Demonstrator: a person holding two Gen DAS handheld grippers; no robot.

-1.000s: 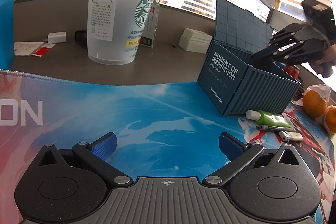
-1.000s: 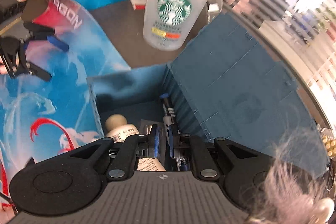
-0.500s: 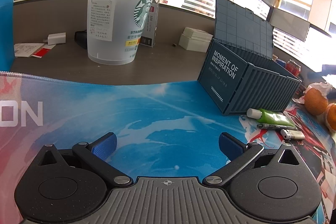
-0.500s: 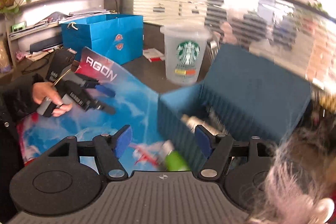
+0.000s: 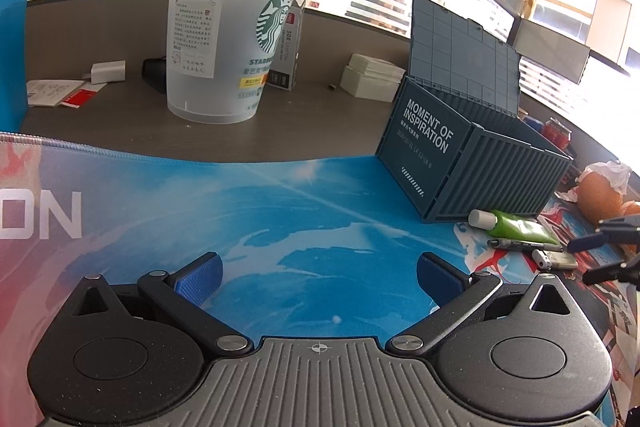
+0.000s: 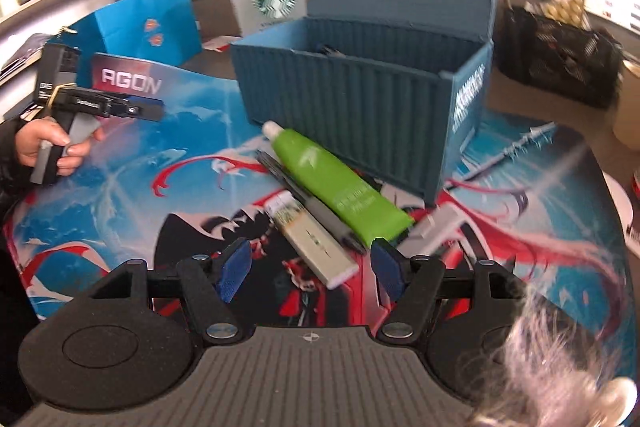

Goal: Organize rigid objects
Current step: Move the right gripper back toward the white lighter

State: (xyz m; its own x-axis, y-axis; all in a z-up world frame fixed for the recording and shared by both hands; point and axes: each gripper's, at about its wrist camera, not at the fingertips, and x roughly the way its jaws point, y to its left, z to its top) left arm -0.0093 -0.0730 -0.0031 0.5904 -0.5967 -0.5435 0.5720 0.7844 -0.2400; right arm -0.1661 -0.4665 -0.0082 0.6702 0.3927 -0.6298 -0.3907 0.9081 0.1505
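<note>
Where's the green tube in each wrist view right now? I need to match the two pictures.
Left wrist: green tube, lower right, lying on the mat at the container's near corner.
Right wrist: green tube, centre, slanting ahead of the open jaws.
Shared landmark: blue container just behind it.

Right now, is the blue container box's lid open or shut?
Open. The lid stands upright behind the blue container box, and the right wrist view looks over its front wall into the interior.
</note>
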